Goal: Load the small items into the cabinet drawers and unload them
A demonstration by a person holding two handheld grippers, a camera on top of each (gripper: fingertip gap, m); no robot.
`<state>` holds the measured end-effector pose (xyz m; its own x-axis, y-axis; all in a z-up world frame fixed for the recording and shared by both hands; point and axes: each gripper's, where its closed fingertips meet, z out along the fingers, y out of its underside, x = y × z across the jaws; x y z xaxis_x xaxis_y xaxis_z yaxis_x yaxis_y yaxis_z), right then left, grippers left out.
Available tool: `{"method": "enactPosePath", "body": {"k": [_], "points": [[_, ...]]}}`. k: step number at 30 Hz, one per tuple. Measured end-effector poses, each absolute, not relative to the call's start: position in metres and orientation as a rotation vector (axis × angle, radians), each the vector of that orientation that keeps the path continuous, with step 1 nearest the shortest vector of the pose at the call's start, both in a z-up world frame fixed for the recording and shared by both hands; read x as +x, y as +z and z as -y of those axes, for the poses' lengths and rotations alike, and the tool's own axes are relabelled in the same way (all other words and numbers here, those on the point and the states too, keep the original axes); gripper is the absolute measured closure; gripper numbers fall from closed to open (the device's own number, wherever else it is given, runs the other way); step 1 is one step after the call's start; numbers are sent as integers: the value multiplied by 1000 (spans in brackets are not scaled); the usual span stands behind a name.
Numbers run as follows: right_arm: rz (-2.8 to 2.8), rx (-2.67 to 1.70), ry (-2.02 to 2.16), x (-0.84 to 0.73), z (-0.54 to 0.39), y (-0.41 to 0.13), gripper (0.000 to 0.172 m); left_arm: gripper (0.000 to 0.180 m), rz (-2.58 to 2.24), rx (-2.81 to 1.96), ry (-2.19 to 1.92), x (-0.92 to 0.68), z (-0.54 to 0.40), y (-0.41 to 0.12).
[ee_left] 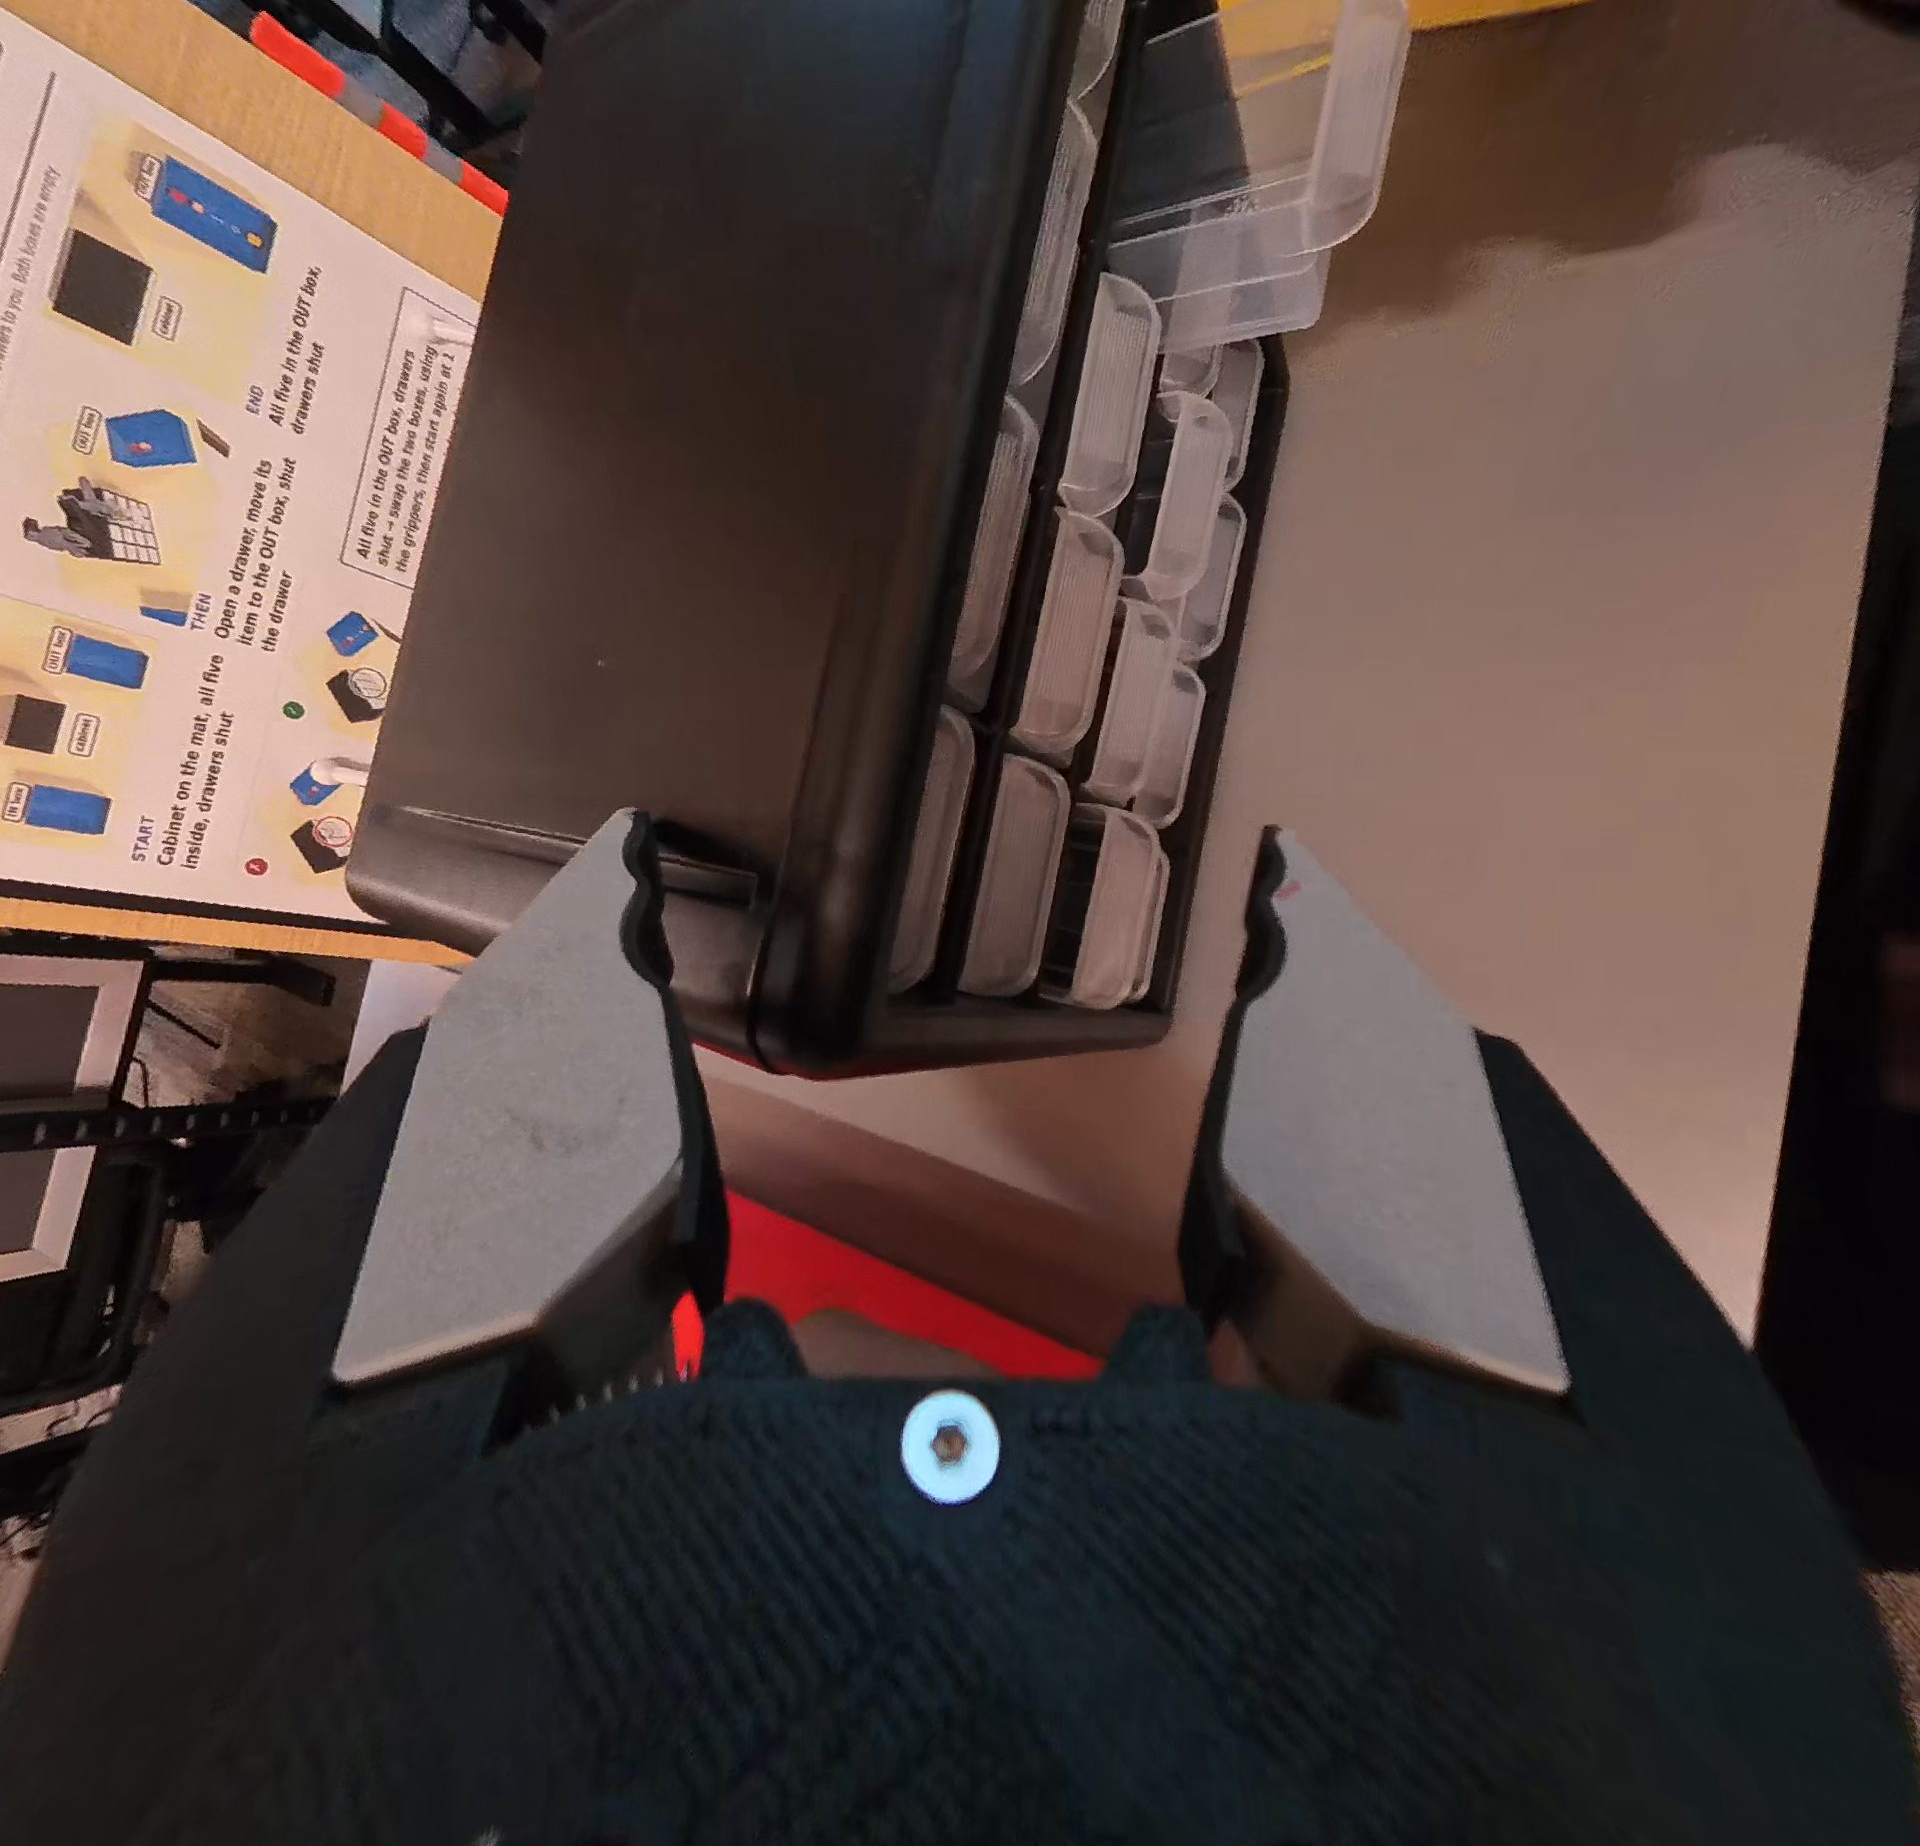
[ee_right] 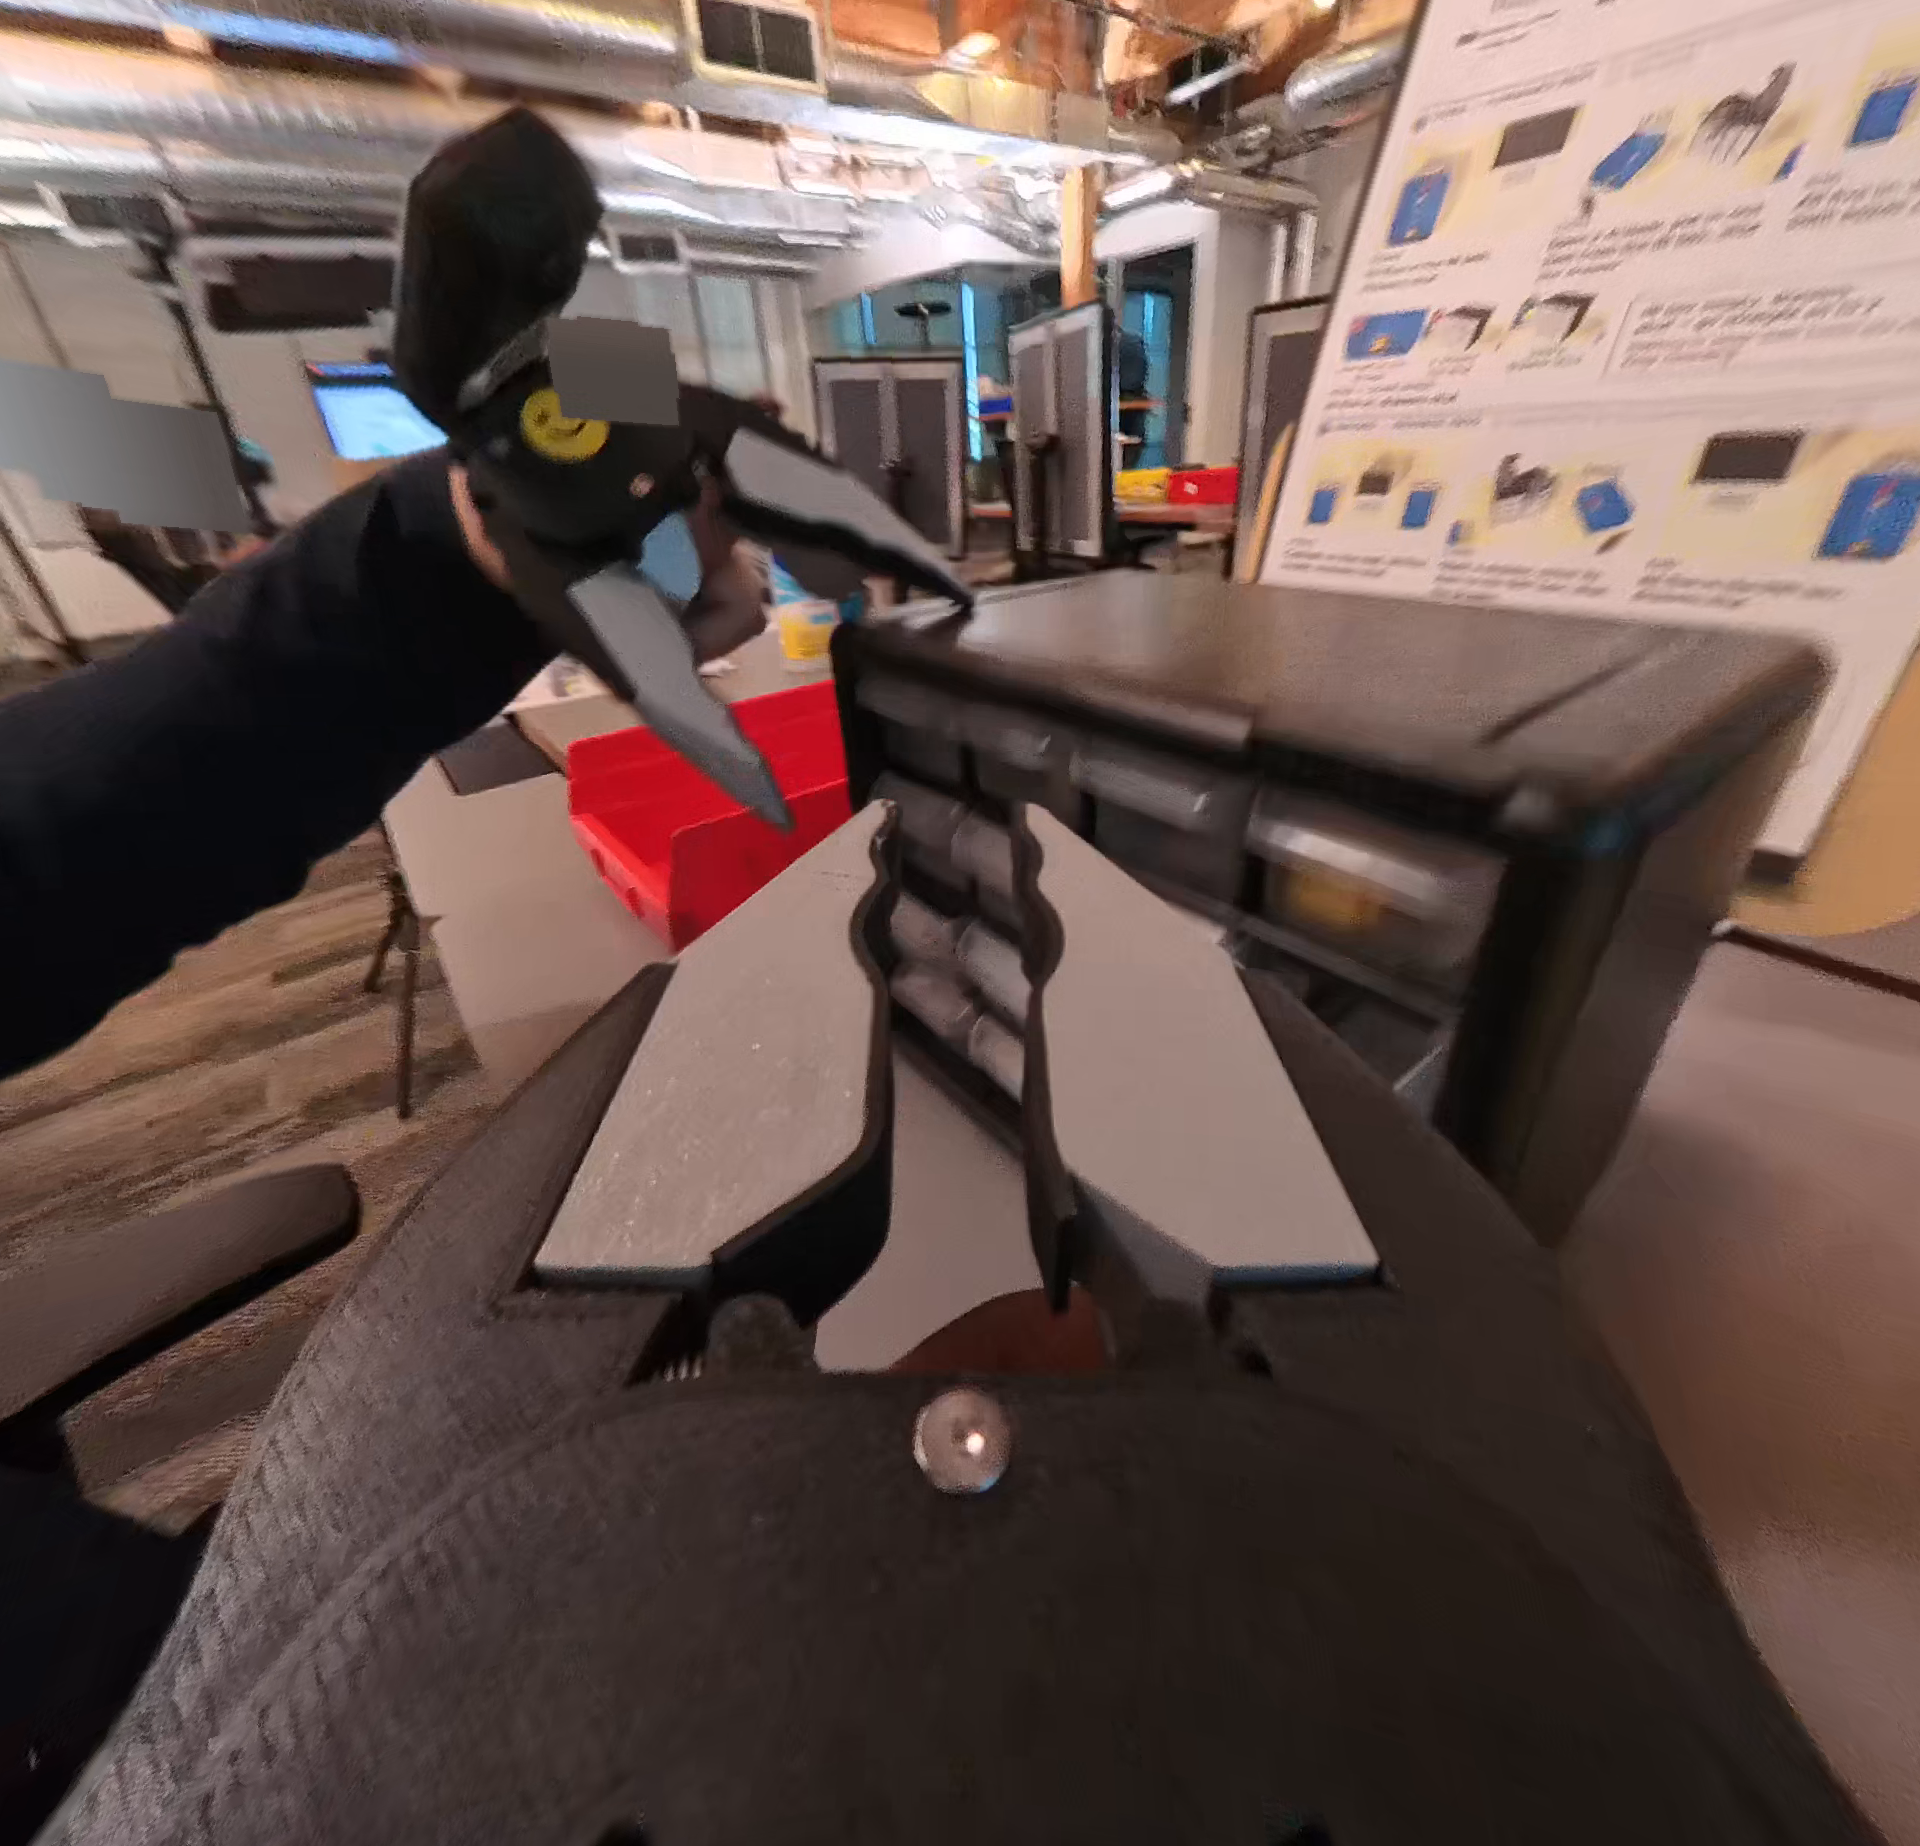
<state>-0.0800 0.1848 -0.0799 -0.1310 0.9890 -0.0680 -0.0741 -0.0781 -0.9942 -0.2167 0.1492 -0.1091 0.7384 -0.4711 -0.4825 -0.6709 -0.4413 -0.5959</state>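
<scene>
Cabinet (ee_left: 727,446) between left fingers (ee_left: 582,1017)

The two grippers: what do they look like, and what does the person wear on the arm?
Each gripper, left and right, has a black textured body with a silver screw at its middle. Its two flat grey fingers taper to points and carry black wavy pads on their inner edges. The left one bears a round yellow sticker. The arm wears a dark sleeve.

We log two grippers, left (ee_left: 951,892) and right (ee_right: 956,861), each with flat grey fingers (ee_right: 748,1058) edged by wavy black pads, a black textured body and one silver screw (ee_right: 961,1440). The left also carries a round yellow sticker (ee_right: 563,427). We wear a dark sleeve (ee_right: 239,705).
</scene>
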Motion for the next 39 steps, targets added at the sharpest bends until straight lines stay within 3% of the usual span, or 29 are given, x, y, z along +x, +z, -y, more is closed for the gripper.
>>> {"method": "enactPosePath", "body": {"k": [4, 6, 8, 11, 12, 25, 31, 39], "points": [[1335, -1273, 1255, -110, -192, -37, 137, 71, -725, -2070, 143, -211, -145, -100], [1388, -1306, 1086, -134, -204, -30, 140, 81, -597, -2021, -51, -208, -136, -88], [1427, -1355, 896, -156, -219, -36, 144, 101, -406, -1980, -109, -230, -126, -75], [1562, -1448, 788, -180, -218, -63, 161, 104, -160, -1985, -57, -279, -98, -77], [1610, -1474, 786, -184, -214, -72, 172, 106, -112, -2002, -44, -293, -86, -82], [1642, -1572, 869, -191, -216, -75, 172, 127, 158, -2767, 75, -413, 21, -251], [1650, -1571, 877, -191, -216, -75, 172, 123, 122, -2931, 67, -411, 26, -281], [1659, -1568, 876, -191, -216, -75, 172, 158, 2, -2993, 155, -404, 24, -286]]}}
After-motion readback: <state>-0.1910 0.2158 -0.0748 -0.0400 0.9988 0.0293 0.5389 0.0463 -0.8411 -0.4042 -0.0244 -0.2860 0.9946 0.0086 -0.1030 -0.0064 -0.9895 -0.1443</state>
